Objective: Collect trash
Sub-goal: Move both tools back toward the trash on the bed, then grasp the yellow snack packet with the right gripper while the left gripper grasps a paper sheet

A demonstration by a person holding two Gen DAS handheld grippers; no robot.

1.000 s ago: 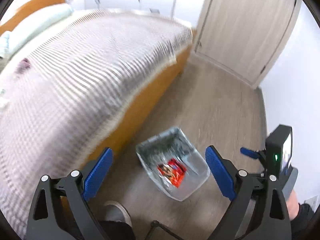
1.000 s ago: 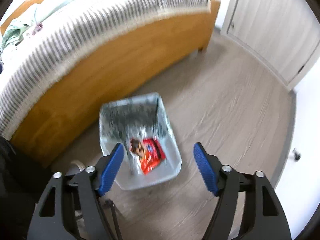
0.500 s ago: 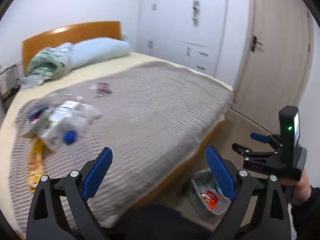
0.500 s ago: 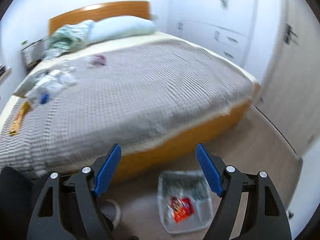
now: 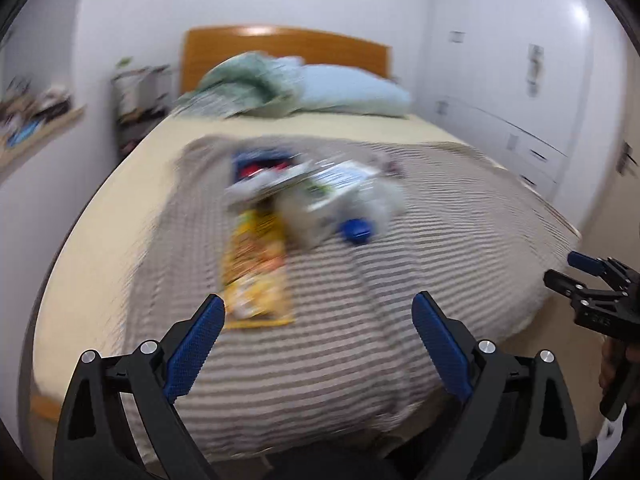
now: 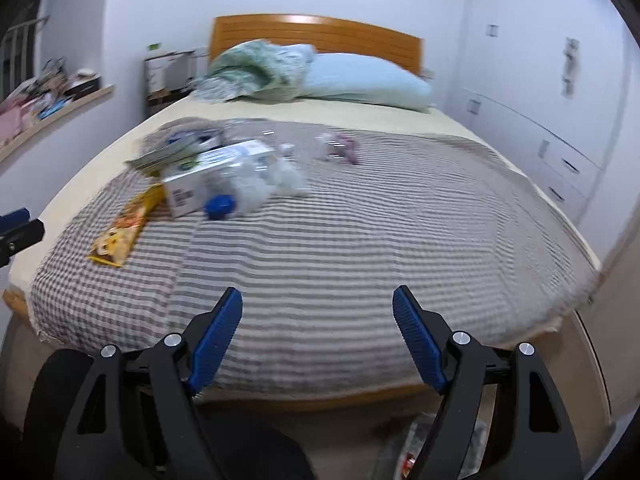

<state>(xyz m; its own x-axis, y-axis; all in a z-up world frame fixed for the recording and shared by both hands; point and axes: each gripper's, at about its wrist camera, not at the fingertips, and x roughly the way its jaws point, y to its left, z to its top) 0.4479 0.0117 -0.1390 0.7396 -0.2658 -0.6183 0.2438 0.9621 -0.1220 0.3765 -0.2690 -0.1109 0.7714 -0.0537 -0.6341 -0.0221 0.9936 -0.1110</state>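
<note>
Trash lies in a pile on the striped bedspread (image 6: 360,232): a yellow snack wrapper (image 6: 122,228), also in the left wrist view (image 5: 256,268), a white carton (image 6: 216,176), a clear plastic bottle with a blue cap (image 6: 220,206), a crumpled clear wrapper (image 6: 288,176) and a small purple wrapper (image 6: 340,148). My left gripper (image 5: 318,332) is open and empty, above the bed's near edge, facing the pile. My right gripper (image 6: 318,320) is open and empty, to the right of the pile. The trash bin (image 6: 408,456) shows partly on the floor below the right gripper.
A pillow (image 6: 368,84) and a green blanket (image 6: 256,68) lie at the wooden headboard (image 6: 320,36). A nightstand (image 6: 168,72) and a cluttered shelf (image 6: 52,100) are on the left. White wardrobes (image 6: 560,100) line the right wall.
Both grippers swung up from the bin on the floor and now face the trash pile on the bed. Both stay open and empty.
</note>
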